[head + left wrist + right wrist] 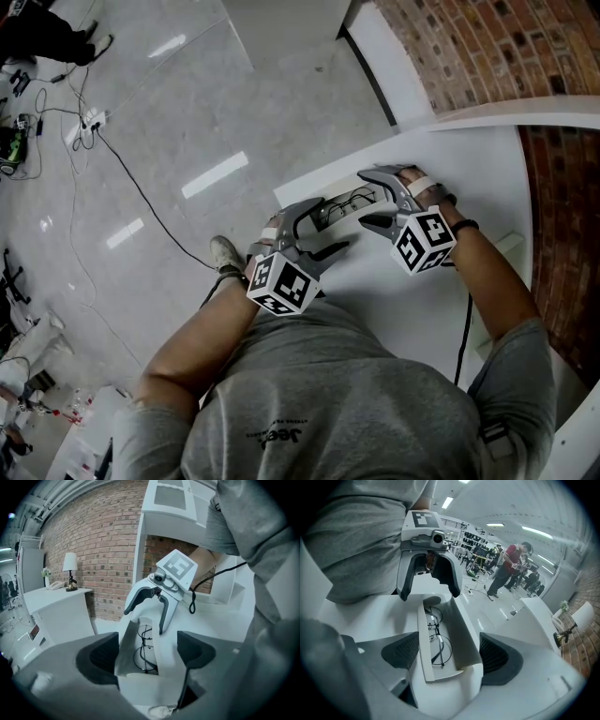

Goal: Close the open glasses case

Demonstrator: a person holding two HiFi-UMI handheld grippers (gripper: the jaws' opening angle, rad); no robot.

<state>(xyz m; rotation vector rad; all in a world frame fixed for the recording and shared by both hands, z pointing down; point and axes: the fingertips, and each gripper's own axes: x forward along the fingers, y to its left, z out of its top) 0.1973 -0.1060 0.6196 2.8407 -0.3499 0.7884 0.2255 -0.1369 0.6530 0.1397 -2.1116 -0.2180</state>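
The glasses case (459, 625) lies open, lid up, unclosed, with left tool (147, 651) and right tool (449, 656) spread astride its ends.

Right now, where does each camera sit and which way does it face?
Head view: on the person's head, facing steeply down at the open white glasses case; forearms, left gripper, right gripper show.
Left gripper view: along its parted jaws, toward the brick wall; right gripper opposite.
Right gripper view: along its parted jaws, toward the grey shirt; left gripper opposite.
Shared: both gripper views show round wire-framed glasses inside.
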